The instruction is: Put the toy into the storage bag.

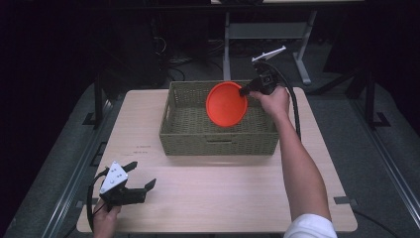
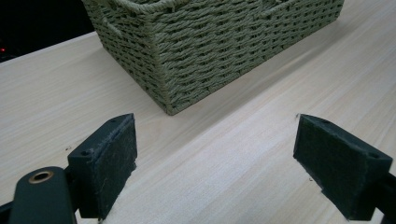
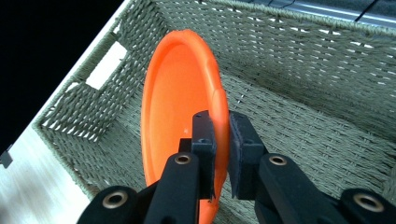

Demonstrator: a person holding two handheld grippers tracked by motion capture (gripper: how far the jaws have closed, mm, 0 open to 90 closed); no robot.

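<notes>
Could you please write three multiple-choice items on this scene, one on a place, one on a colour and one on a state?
1. Where is the plate?
A. Flat on the table beside the basket
B. Held on edge over the inside of the basket
C. Under the table

2. What colour is the plate?
A. Blue
B. White
C. Orange

3. How do the left gripper's fingers stand?
A. Wide apart with nothing between them
B. Clamped on the basket's rim
C. Clamped on the plate

Key: 1 B, the right gripper pinches the plate's rim, above the woven basket. 2 C, it shows bright orange in the high view and the right gripper view. 3 A, bare table lies between the two pads.
</notes>
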